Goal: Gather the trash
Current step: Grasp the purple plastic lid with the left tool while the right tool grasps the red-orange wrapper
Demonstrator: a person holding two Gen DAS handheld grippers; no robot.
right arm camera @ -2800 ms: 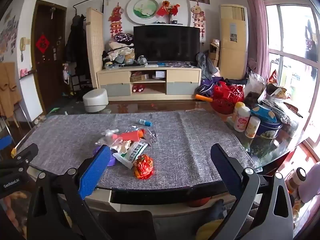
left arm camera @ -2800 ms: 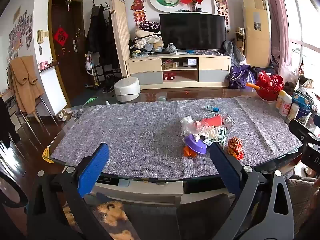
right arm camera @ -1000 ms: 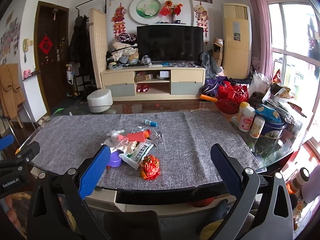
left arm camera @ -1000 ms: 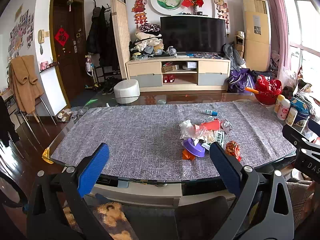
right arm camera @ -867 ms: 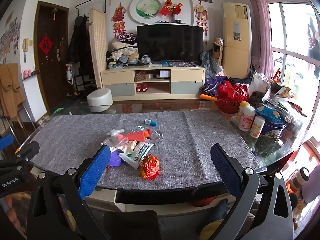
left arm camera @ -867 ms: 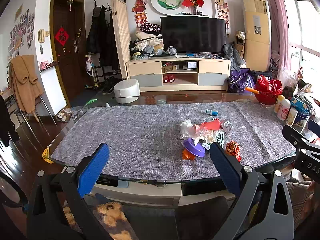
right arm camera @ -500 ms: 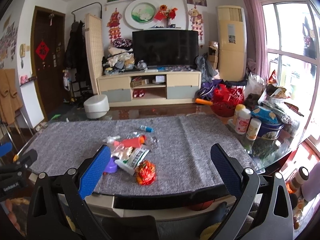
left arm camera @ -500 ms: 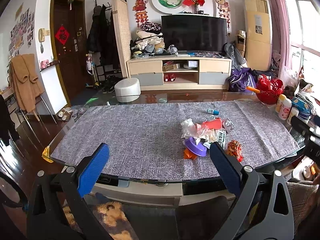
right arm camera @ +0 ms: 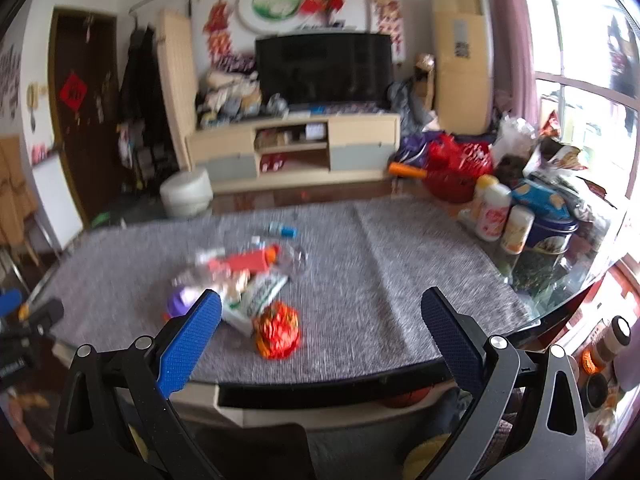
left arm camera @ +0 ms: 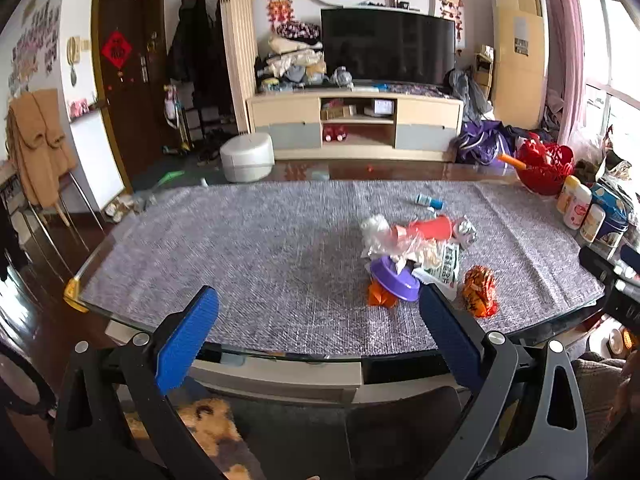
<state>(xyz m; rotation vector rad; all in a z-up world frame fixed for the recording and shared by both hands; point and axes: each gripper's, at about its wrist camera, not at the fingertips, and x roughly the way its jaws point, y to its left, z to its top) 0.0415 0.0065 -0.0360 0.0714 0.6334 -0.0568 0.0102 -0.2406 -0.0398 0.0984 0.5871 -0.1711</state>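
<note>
My trash sits in a loose heap right of frame centre: a crumpled orange-red wrapper [left arm camera: 479,290] nearest, a tilted purple bowl [left arm camera: 394,278] just left, a green-white packet [left arm camera: 445,263] between them, a red tube [left arm camera: 424,228] lying behind.

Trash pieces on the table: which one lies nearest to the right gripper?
The crumpled orange-red wrapper. It lies alone at the near edge of the pile, in front of the open right gripper.

Both wrist views near table's [left arm camera: 280,272] front edge, facing television, sharing trash pile [right arm camera: 244,280]

Purple bowl [left arm camera: 394,278], orange-red wrapper [left arm camera: 479,291]
</note>
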